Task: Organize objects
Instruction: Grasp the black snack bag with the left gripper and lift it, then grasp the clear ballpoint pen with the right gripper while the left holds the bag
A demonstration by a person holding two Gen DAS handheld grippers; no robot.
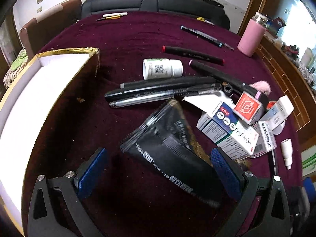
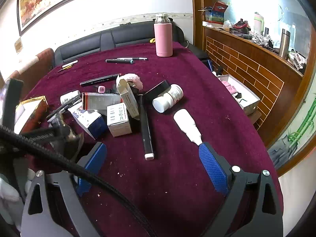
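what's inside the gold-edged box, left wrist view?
Nothing visible in the gold-edged box: only its bare white floor and walls show. The near end is cut off by the frame edge and the left claw, so that part is unknown.

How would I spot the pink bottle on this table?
Look past the heap of boxes and pens on the maroon tablecloth towards the dark sofa. The pink bottle stands there upright, alone. It is the tallest thing on the table, with a silver cap.
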